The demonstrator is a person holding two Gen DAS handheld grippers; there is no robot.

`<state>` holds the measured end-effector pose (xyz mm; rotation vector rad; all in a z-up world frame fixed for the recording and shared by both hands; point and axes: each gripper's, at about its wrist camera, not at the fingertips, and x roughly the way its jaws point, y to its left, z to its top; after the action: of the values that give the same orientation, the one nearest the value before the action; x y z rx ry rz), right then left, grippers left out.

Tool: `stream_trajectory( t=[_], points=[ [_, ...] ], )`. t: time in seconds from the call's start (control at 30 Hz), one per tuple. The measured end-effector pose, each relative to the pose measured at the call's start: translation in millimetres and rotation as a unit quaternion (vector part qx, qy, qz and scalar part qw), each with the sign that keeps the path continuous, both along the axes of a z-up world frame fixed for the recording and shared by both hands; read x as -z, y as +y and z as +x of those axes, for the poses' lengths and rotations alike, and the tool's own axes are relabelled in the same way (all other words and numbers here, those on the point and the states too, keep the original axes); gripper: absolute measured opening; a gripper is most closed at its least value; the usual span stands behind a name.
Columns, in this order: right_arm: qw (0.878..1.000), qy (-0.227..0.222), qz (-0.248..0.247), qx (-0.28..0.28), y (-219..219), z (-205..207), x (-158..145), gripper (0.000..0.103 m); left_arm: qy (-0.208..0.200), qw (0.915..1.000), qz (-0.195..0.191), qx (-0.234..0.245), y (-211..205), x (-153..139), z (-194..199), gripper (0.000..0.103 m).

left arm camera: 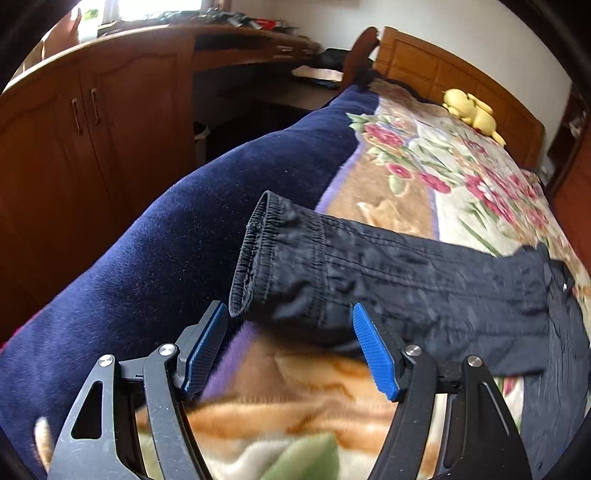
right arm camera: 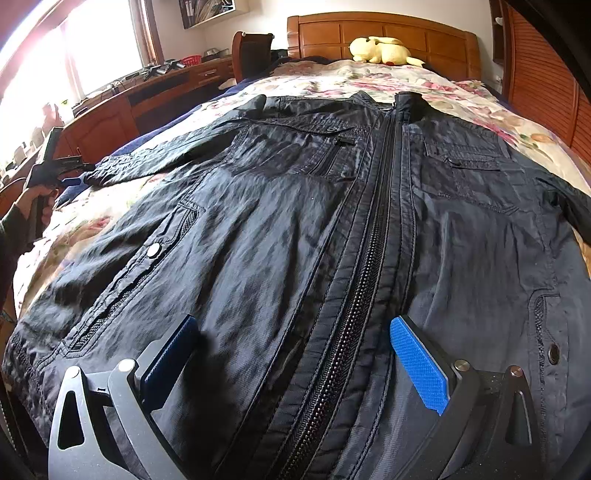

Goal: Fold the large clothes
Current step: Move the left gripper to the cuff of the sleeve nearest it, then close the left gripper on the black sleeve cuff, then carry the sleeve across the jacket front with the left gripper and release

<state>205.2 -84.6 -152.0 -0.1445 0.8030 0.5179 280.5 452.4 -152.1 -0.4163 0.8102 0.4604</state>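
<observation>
A large dark jacket (right arm camera: pixel 295 206) lies flat and zipped, front up, on the bed, collar toward the headboard. Its left sleeve (left arm camera: pixel 388 266) stretches out sideways, the elastic cuff (left arm camera: pixel 251 254) lying on the blanket. My left gripper (left arm camera: pixel 290 317) is open just short of the cuff, its blue pads (left arm camera: pixel 373 350) on either side of the sleeve end, holding nothing. It also shows in the right wrist view (right arm camera: pixel 70 181) at the sleeve end. My right gripper (right arm camera: pixel 291 332) is open low over the jacket's hem, astride the zipper (right arm camera: pixel 354 280).
A floral blanket (left arm camera: pixel 424 166) covers the bed, with a navy blanket (left arm camera: pixel 184 221) along its left edge. A yellow plush toy (right arm camera: pixel 384 50) lies by the wooden headboard (right arm camera: pixel 369 33). Wooden cabinets and a desk (left arm camera: pixel 110 103) stand left of the bed.
</observation>
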Motion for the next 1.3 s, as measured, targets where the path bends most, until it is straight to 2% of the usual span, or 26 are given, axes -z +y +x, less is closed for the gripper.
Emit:
stream_trajectory(
  t=[0.1, 0.17, 0.27, 0.3, 0.33, 0.43, 0.53, 0.7, 0.83, 0.93, 1.03, 1.23, 1.3],
  points=[
    [1.000, 0.000, -0.002, 0.000, 2.1, 1.5, -0.1, 0.103, -0.003, 0.9998, -0.017, -0.012, 6.8, 4.9, 5.0, 0.071],
    [1.000, 0.000, -0.004, 0.000, 2.3, 0.2, -0.2, 0.103, -0.002, 0.9996, -0.022, -0.017, 9.2, 7.0, 7.7, 0.063],
    [1.000, 0.000, -0.002, 0.000, 1.5, -0.8, -0.7, 0.103, 0.010, 0.9994, -0.016, -0.031, 12.8, 8.3, 11.7, 0.036],
    [1.000, 0.000, -0.002, 0.000, 1.5, -1.2, -0.8, 0.103, 0.012, 0.9993, -0.019, -0.030, 13.8, 8.4, 12.3, 0.017],
    [1.000, 0.000, -0.002, 0.000, 1.3, -1.7, -0.9, 0.103, 0.016, 0.9992, -0.021, -0.030, 14.8, 8.1, 13.0, 0.008],
    [1.000, 0.000, -0.002, 0.000, 1.3, -2.0, -1.2, 0.103, 0.019, 0.9997, -0.003, -0.016, 4.9, -2.3, 16.5, 0.006],
    [1.000, 0.000, 0.001, 0.000, 0.4, -2.4, -1.5, 0.103, 0.005, 0.9998, 0.015, 0.008, -15.1, -24.2, 17.0, 0.005],
    [1.000, -0.002, 0.007, 0.002, -2.2, -2.9, -1.8, 0.103, -0.036, 0.9964, 0.044, 0.063, -65.1, -78.6, 18.2, 0.005],
    [1.000, -0.004, 0.015, 0.006, -6.2, -3.6, -1.9, 0.103, -0.065, 0.9901, 0.053, 0.112, -112.9, -114.8, 24.2, 0.005],
    [1.000, -0.006, 0.023, 0.010, -9.8, -4.9, -2.1, 0.103, -0.079, 0.9821, 0.062, 0.159, -159.0, -135.4, 27.8, 0.005],
    [1.000, -0.005, 0.029, 0.011, -11.1, -5.3, -1.4, 0.103, -0.094, 0.9696, 0.068, 0.216, -213.9, -154.5, 27.0, 0.005],
    [0.999, -0.007, 0.035, 0.011, -12.1, -6.9, -0.9, 0.103, -0.110, 0.9449, 0.058, 0.303, -292.5, -168.1, 9.3, 0.005],
    [0.999, -0.006, 0.036, 0.011, -12.8, -6.8, -0.9, 0.103, -0.107, 0.9409, 0.055, 0.317, -309.7, -165.5, 1.6, 0.005]
  ],
)
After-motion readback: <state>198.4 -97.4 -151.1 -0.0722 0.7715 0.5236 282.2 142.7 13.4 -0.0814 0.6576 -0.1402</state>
